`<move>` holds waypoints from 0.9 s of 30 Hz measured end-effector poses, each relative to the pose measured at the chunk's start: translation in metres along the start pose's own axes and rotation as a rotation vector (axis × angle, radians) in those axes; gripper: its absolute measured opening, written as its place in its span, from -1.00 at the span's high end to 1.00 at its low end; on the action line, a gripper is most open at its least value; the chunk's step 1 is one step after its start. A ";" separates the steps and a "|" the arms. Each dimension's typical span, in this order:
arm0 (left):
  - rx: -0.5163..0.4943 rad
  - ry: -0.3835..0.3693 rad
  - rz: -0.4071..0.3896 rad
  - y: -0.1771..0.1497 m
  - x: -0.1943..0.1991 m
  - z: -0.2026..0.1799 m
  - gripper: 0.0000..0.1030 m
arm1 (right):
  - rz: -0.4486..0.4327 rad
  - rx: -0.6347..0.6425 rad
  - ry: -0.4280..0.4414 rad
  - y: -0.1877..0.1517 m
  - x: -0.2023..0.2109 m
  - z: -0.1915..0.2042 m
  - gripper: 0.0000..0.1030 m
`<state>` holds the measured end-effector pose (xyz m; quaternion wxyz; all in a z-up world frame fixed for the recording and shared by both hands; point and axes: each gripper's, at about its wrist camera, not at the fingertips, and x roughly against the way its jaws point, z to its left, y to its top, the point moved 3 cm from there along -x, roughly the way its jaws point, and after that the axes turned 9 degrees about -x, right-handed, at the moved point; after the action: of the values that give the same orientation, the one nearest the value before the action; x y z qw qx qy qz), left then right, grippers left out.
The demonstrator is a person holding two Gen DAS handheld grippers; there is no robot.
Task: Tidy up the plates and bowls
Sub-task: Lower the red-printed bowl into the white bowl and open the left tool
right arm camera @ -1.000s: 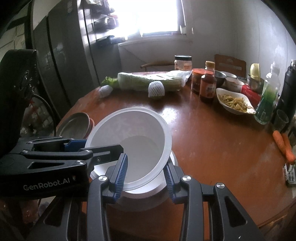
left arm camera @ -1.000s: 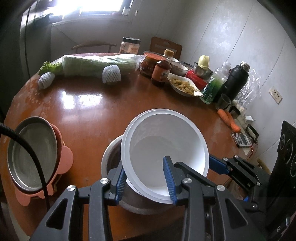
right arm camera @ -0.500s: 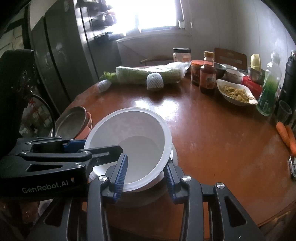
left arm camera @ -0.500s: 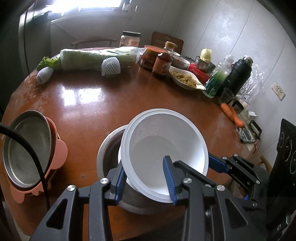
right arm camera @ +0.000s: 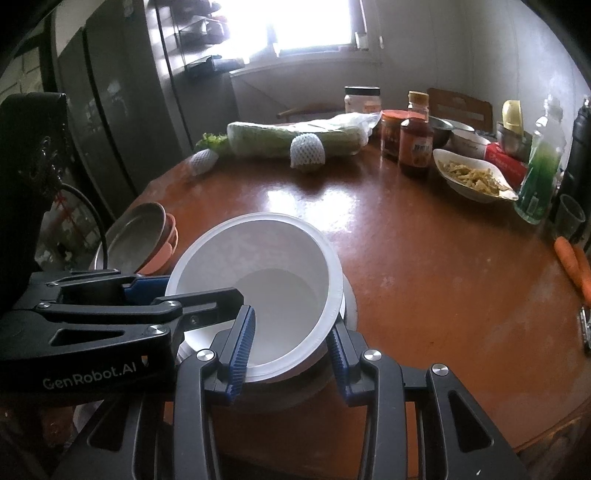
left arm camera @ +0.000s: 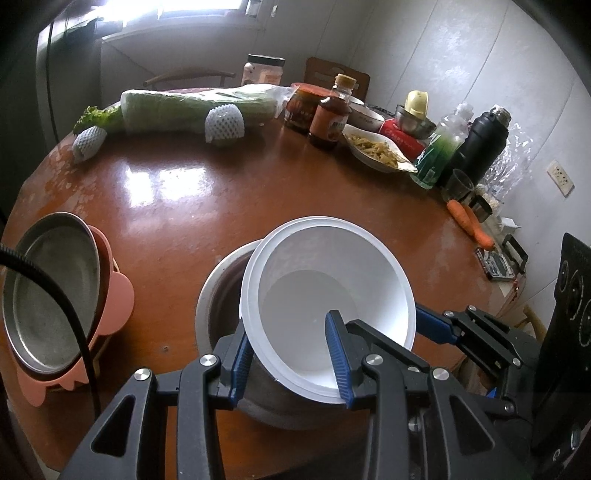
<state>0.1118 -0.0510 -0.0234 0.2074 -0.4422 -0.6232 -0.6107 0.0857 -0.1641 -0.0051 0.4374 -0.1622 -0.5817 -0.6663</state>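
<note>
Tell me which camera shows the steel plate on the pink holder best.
The left wrist view: the steel plate faces it, its full inside and the pink holder visible. The right wrist view shows it smaller, edge-on, partly hidden behind the left tool.

Home kitchen | round wooden table [left arm camera: 229, 206] | cabbage [left arm camera: 195, 107] | sauce bottle [left arm camera: 330, 118] | fridge [right arm camera: 110, 122] | window [right arm camera: 306, 22]

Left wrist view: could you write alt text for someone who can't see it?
Two handheld grippers, the left gripper in front and the right gripper from the right, each clamp the rim of a tilted white plastic bowl over a metal bowl on a round brown table. A steel plate rests on a pink dish at left; food and bottles line the far edge.
</note>
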 end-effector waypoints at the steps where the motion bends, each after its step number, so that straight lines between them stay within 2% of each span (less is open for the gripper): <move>1: -0.002 0.003 0.000 0.000 0.000 0.000 0.26 | 0.001 0.000 0.000 0.000 -0.001 0.000 0.22; 19: -0.001 0.016 -0.004 -0.002 0.001 0.004 0.26 | 0.004 0.014 -0.013 -0.001 -0.004 0.003 0.21; 27: 0.004 0.017 -0.004 -0.001 0.001 0.007 0.26 | 0.005 0.009 -0.022 0.000 -0.004 0.004 0.08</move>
<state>0.1119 -0.0442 -0.0242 0.2124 -0.4354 -0.6235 -0.6137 0.0866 -0.1595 -0.0068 0.4335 -0.1690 -0.5891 -0.6606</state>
